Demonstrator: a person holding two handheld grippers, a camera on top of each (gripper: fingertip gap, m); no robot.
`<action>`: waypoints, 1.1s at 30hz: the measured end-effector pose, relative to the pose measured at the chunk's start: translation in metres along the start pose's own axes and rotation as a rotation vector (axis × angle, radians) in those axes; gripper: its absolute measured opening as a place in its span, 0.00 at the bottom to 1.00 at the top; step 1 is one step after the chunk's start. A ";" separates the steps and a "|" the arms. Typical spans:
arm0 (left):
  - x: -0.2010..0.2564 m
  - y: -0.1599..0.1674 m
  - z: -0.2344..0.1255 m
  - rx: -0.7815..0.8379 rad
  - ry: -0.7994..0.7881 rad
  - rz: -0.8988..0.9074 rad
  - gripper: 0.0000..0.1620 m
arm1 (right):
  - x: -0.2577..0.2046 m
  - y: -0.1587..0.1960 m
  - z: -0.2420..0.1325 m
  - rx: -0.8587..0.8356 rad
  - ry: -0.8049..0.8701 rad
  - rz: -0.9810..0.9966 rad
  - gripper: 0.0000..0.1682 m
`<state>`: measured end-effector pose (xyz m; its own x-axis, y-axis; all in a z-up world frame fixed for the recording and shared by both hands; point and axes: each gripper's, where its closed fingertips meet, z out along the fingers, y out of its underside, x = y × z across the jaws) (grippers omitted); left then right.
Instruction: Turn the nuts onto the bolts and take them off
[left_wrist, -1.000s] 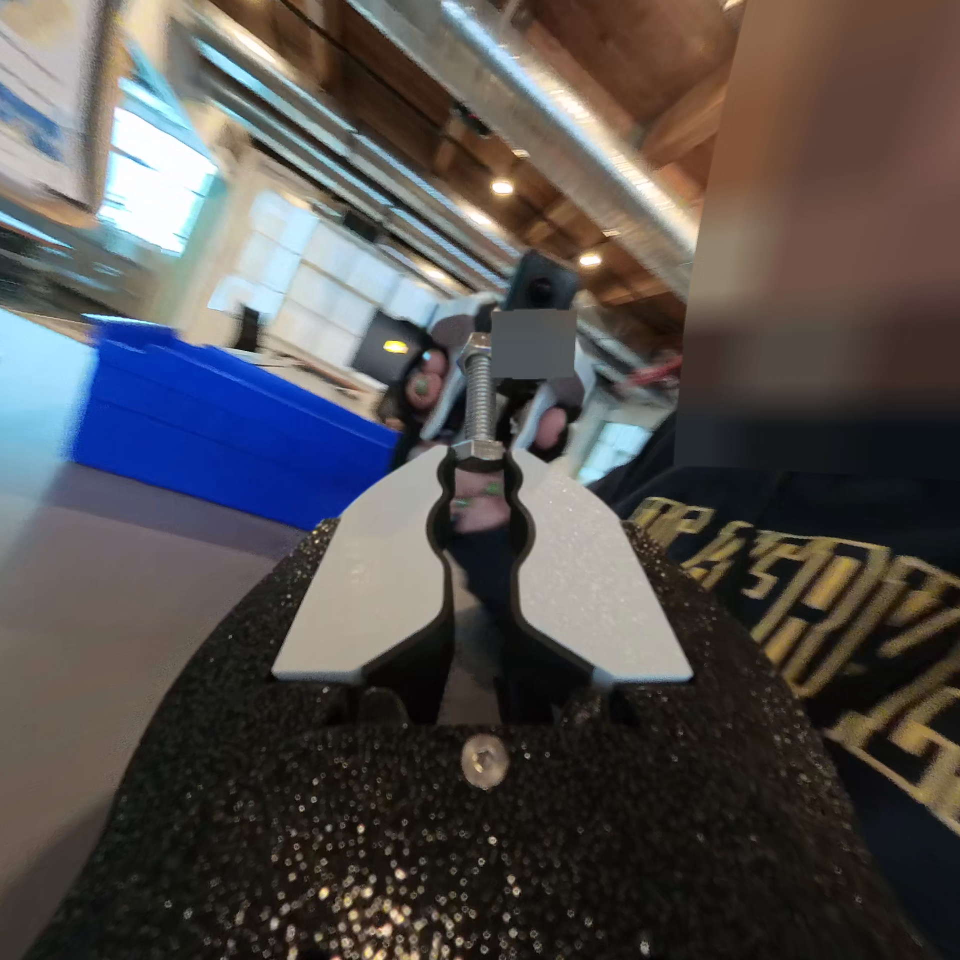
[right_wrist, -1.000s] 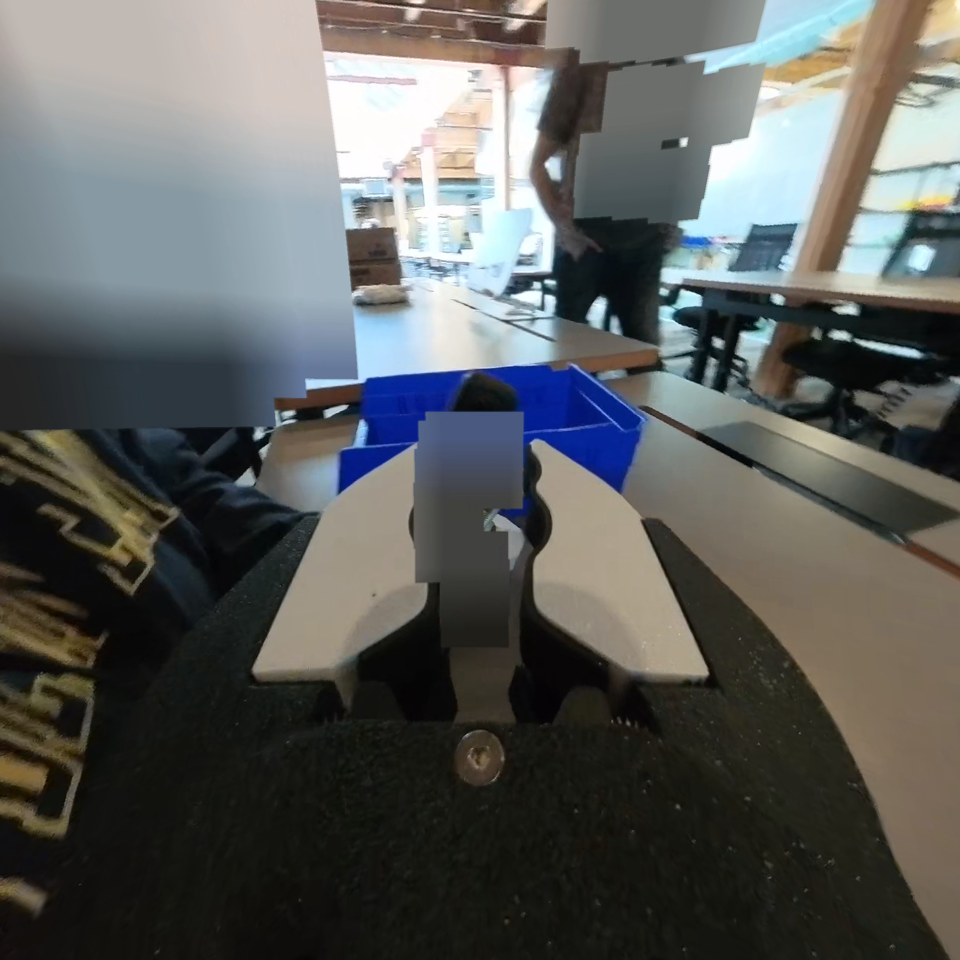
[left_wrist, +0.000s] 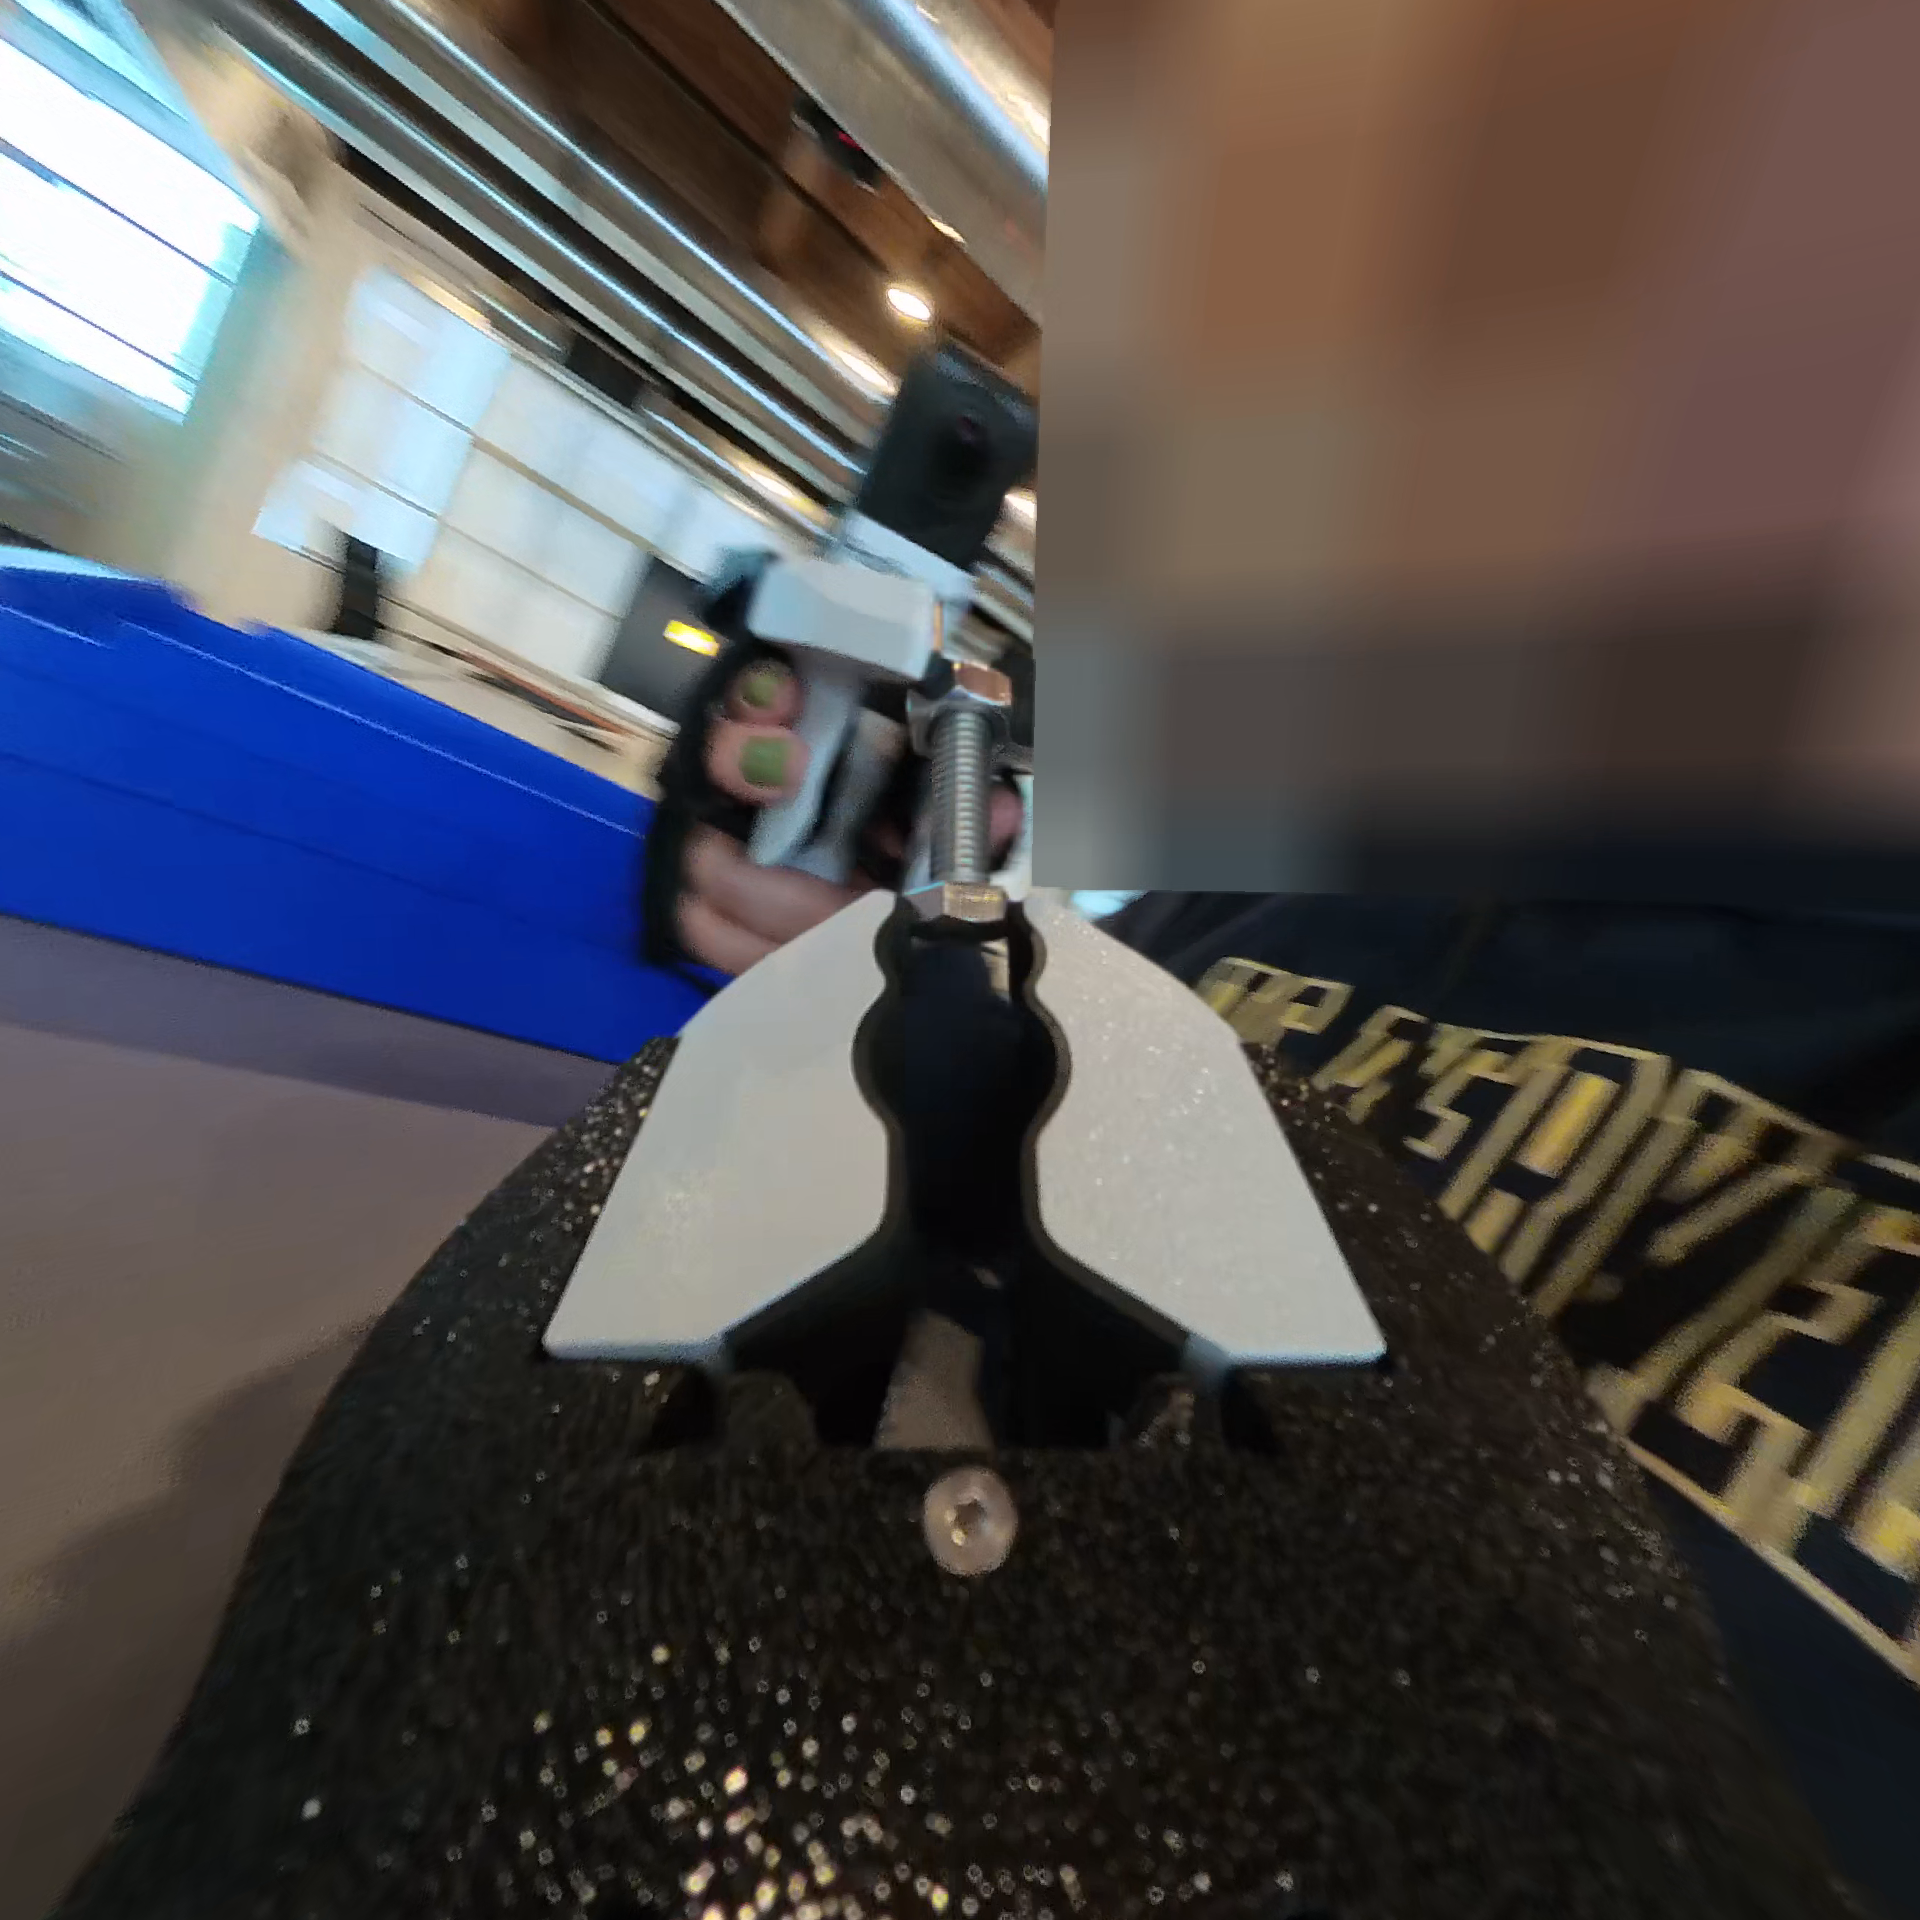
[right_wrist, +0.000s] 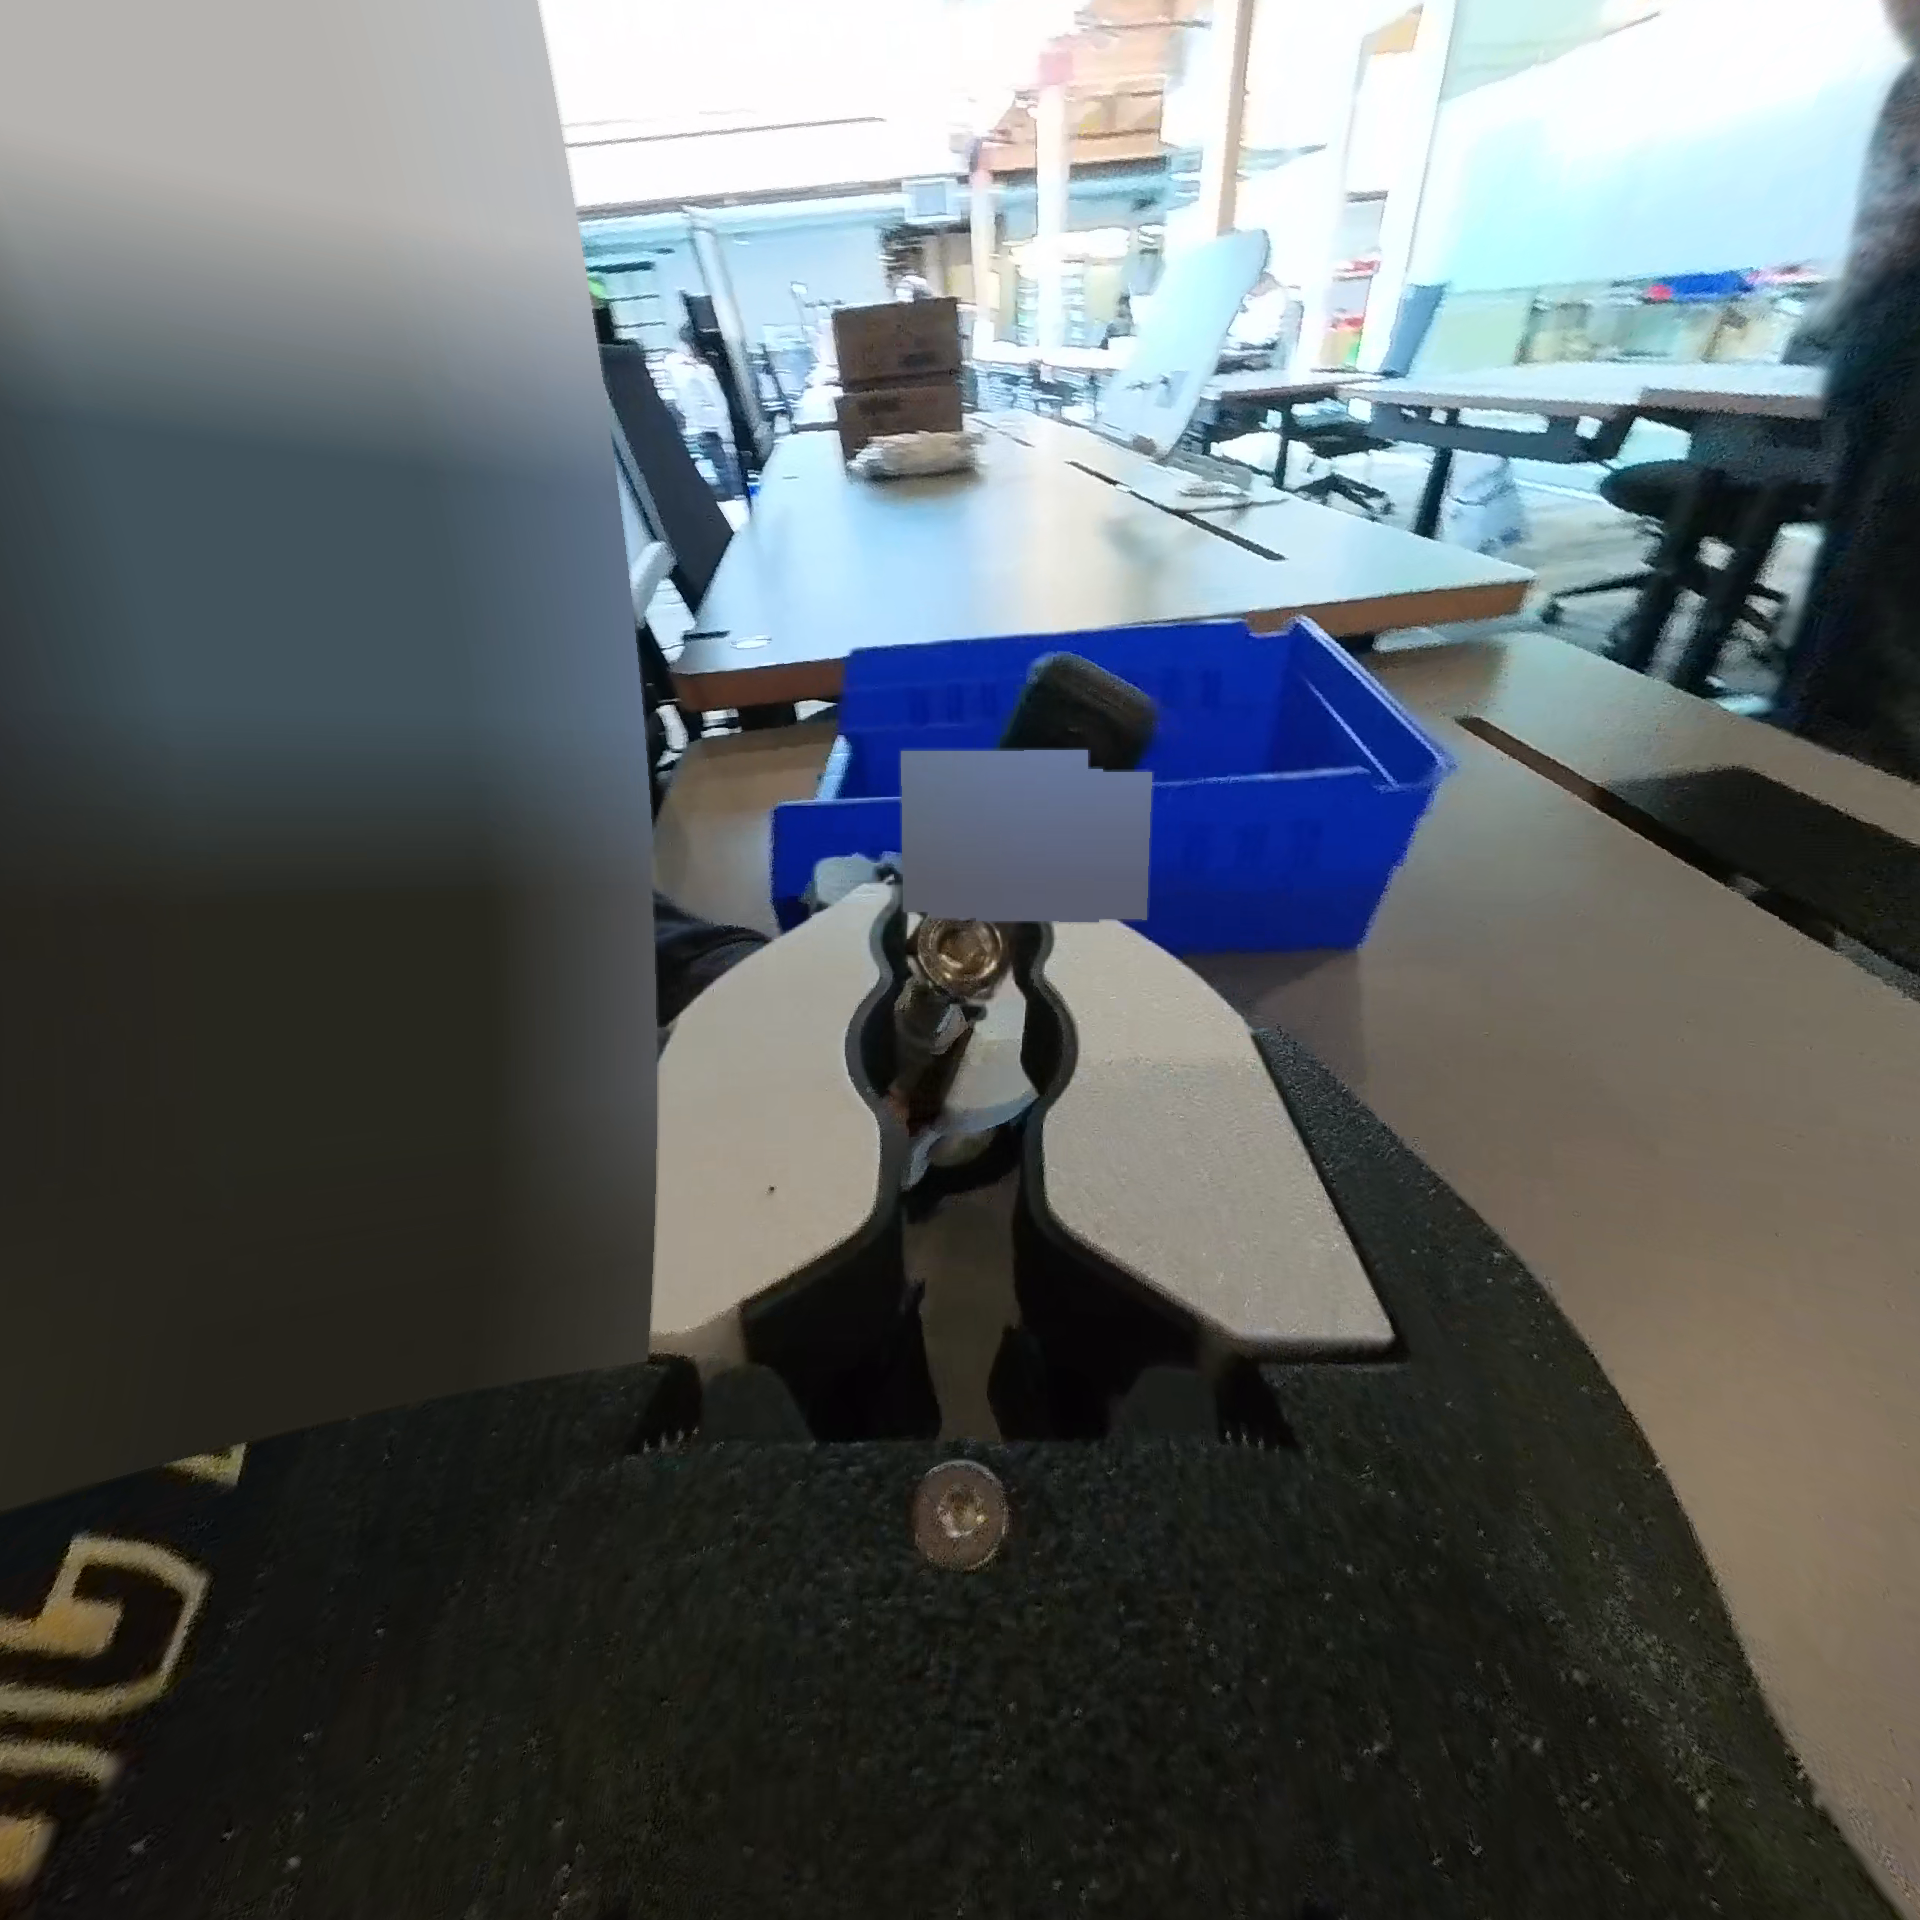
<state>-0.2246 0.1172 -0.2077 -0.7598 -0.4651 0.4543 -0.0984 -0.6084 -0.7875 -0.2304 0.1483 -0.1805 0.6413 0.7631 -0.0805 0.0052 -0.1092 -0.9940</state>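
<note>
In the left wrist view my left gripper (left_wrist: 958, 916) is shut on the hex head at the near end of a steel bolt (left_wrist: 956, 800). The threaded shaft rises from its tips to a nut (left_wrist: 979, 686) at the far end. My right gripper (left_wrist: 847, 623), held by a hand (left_wrist: 764, 764), is at that nut. In the right wrist view my right gripper (right_wrist: 961, 940) is shut on the nut (right_wrist: 958, 951). The bolt shaft (right_wrist: 925, 1044) shows through the gap between its fingers. A mosaic patch hides most of the left gripper there.
A blue plastic bin (right_wrist: 1278, 831) stands on the grey-brown table (right_wrist: 1558, 1143) just beyond the grippers; it also shows in the left wrist view (left_wrist: 312, 790). The person's dark shirt with gold print (left_wrist: 1558, 1143) is close on the right. More tables and chairs stand farther back.
The right gripper has moved from behind the bolt up to its far end, where the nut is. The bolt now leans slightly the other way. Both cameras have shifted.
</note>
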 end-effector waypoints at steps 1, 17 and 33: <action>-0.004 -0.002 -0.002 0.003 -0.029 0.020 0.11 | 0.003 0.000 0.001 -0.002 0.042 0.023 0.12; -0.027 -0.008 -0.014 -0.013 -0.274 0.195 0.11 | 0.026 0.007 0.003 -0.039 0.391 0.195 0.10; -0.047 -0.016 -0.030 -0.070 -0.512 0.313 0.11 | 0.047 0.014 -0.025 -0.042 0.472 -0.005 0.22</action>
<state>-0.2065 0.1682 -0.2295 -0.3556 -0.8761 0.3257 0.0250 -0.3573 -0.9337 -0.1812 0.1672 -0.1968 0.9197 0.3919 -0.0235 0.0342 -0.1396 -0.9896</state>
